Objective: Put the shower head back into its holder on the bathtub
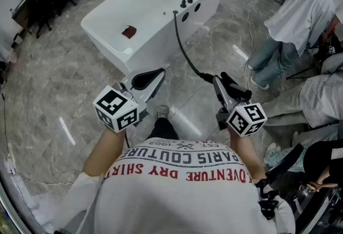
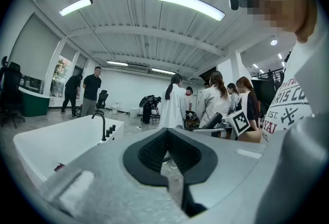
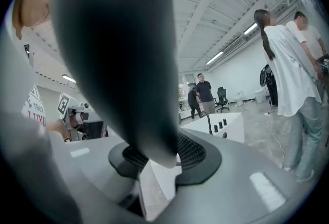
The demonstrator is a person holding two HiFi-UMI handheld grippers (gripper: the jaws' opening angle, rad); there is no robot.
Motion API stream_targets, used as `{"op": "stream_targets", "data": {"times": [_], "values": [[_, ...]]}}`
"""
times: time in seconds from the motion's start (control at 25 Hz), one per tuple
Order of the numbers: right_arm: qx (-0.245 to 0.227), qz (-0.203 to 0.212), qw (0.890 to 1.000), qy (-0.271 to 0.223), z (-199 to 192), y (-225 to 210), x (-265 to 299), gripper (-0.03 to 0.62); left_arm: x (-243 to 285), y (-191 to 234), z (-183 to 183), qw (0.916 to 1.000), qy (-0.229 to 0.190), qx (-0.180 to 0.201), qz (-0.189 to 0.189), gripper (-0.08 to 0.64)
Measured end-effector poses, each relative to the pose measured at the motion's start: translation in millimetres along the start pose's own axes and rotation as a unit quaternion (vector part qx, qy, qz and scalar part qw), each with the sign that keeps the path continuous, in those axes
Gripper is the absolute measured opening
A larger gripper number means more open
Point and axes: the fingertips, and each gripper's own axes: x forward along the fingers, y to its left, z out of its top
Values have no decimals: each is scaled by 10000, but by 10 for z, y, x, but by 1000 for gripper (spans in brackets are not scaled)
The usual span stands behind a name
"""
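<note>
Short of the glossy white oblong bathtub (image 1: pixel 115 39), over veined grey marble floor (image 1: pixel 64 82): pinches smooth black rounded shower head (image 1: pixel 236 87) in right gripper (image 1: pixel 223 81), with thin black hose (image 1: pixel 184 50) arcing to tub rim. Presses left gripper (image 1: pixel 153 76) jaws together, empty. Open floor up to tub's near edge.

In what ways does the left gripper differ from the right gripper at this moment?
The left gripper is shut and empty; the right gripper grips the black shower head. A hose runs from the right gripper's load to the bathtub; nothing hangs from the left. Both carry a marker cube.
</note>
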Motion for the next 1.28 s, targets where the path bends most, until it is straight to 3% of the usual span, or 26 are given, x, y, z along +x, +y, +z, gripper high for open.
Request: {"op": "stream_targets", "data": {"times": [0.84, 1.08, 1.28], "values": [[36, 72, 9998, -162, 156, 123, -11, 133, -149, -9, 31, 10000, 34, -62, 17, 3], [271, 8, 9993, -244, 105, -31, -33, 133, -101, 19, -81, 9999, 132, 7, -35, 3], [540, -122, 9980, -295, 116, -293, -34, 133, 32, 142, 14, 9996, -96, -241, -108, 3]]}}
